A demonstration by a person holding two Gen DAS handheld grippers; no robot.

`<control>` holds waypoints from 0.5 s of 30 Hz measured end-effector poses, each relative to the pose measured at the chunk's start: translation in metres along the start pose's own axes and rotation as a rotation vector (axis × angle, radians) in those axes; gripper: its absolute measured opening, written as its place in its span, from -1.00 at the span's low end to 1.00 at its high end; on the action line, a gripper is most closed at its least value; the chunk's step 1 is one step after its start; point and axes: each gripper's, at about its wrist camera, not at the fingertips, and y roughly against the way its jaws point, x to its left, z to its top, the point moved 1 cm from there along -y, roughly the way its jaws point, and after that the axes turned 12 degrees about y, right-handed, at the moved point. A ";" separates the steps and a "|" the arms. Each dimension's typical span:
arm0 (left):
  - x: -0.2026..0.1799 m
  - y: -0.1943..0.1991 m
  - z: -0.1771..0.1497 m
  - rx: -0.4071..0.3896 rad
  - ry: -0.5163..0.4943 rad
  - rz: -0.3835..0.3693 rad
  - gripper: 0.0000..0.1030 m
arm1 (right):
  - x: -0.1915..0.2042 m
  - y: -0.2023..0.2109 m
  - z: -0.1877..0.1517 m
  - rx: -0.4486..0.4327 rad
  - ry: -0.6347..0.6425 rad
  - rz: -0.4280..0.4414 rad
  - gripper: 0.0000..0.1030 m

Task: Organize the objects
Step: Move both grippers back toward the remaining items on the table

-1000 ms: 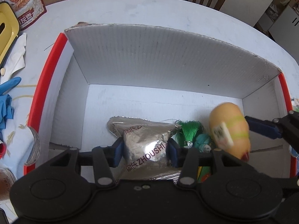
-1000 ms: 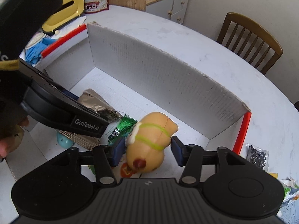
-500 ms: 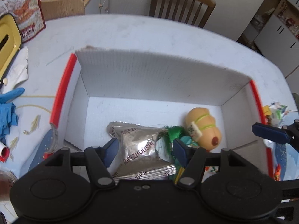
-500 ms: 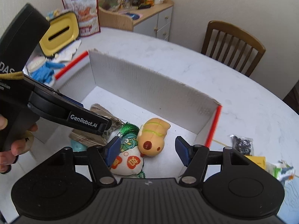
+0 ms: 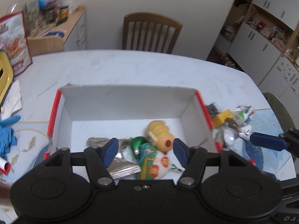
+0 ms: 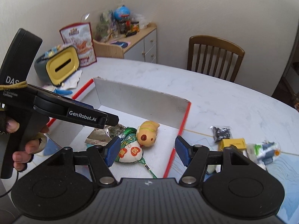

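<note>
In the left wrist view, the left gripper (image 5: 145, 154) is seen held above the near end of a white cardboard box (image 5: 119, 102) with red edges, its blue-padded fingers (image 5: 110, 152) spread wide and nothing gripped between them. Inside the box, a silver foil packet (image 5: 122, 160) is seen below the left finger, a green-and-white embroidered pouch (image 5: 155, 166) lies just beside it, and a yellow rubber toy (image 5: 159, 135) rests against the pouch toward the far wall. A pile of small items (image 5: 231, 121) is left on the white table (image 5: 149, 69) outside the box's right wall, where one blue finger of the right gripper (image 5: 265, 144) is visible. In the right wrist view, the right gripper (image 6: 145, 153) is likewise spread wide and empty, held above the box's right red edge (image 6: 179, 138). The toy (image 6: 147, 133), the pouch (image 6: 129, 152) and the foil packet (image 6: 99, 137) are seen together on the box floor. The left gripper's body (image 6: 56, 108) is gripped by a hand (image 6: 24, 147) at the left, and its fingers are not shown here
</note>
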 end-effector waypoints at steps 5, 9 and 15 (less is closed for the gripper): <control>-0.024 0.008 -0.009 -0.035 -0.037 -0.021 0.27 | -0.015 0.026 -0.018 -0.043 -0.050 -0.012 0.28; -0.042 0.016 -0.018 -0.071 -0.059 -0.034 0.33 | -0.032 0.042 -0.036 -0.065 -0.077 -0.028 0.36; -0.072 0.018 -0.032 -0.116 -0.082 -0.046 0.61 | -0.065 0.061 -0.071 -0.080 -0.129 -0.044 0.44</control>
